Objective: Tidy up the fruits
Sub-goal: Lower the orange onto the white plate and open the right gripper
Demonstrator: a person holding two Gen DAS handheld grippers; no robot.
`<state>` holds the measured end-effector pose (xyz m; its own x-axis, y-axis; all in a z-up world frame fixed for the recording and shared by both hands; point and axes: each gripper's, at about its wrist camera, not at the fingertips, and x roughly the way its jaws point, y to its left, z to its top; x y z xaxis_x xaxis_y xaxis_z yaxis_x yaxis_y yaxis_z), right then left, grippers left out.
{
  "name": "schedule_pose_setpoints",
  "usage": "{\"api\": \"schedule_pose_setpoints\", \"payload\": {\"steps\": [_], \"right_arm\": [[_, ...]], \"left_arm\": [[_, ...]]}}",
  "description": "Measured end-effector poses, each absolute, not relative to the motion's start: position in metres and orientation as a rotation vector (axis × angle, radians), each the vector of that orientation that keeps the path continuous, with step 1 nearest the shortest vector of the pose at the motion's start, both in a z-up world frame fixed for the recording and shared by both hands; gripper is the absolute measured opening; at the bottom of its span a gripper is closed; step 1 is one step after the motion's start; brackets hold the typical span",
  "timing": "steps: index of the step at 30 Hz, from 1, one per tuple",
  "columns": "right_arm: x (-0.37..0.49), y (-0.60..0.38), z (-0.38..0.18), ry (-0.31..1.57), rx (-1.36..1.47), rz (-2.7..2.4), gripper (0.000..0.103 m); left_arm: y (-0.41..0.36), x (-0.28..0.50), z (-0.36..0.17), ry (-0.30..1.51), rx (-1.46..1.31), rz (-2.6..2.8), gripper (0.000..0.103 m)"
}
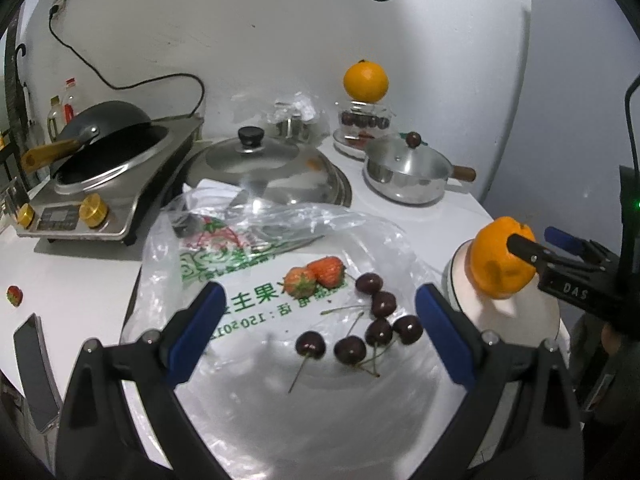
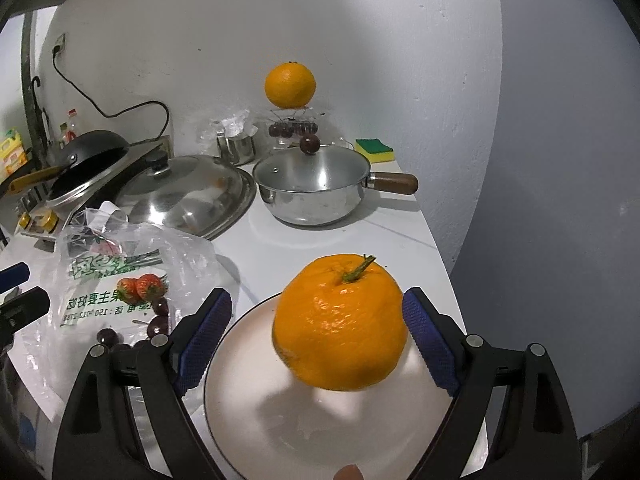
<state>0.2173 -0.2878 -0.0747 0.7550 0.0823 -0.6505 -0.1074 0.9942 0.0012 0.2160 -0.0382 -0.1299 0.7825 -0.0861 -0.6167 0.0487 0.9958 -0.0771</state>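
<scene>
Over the plate [image 2: 256,432], the orange [image 2: 340,322] sits between the right gripper [image 2: 318,344] pads, grip unclear; firm, waxy, best held mid-belly. Left gripper [image 1: 320,332] gapes empty above cherries [image 1: 360,332]

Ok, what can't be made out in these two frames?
- Right wrist: orange underside blurred; resting on plate or not is unclear.
- Left wrist: right gripper hides part of that orange.
- Both: glass jar contents too small.
- Right wrist: cherries partly behind that gripper's finger.
</scene>
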Motion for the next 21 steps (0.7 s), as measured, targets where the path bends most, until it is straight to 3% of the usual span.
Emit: {"api": "schedule_pose_setpoints", "payload": {"steps": [16,21], "right_arm": [[0.197,-0.242,-0.070,0.726,-0.080,0.165,0.089],[0.192,-0.223,-0.076,0.745,-0.110,0.200,0.074]], "left_arm": [[-0.002,0.190,-0.131,0.647,-0.083,-0.043,0.097],[0.008,0.184,-0.134,0.644,-0.083,-0.027,0.097]]}}
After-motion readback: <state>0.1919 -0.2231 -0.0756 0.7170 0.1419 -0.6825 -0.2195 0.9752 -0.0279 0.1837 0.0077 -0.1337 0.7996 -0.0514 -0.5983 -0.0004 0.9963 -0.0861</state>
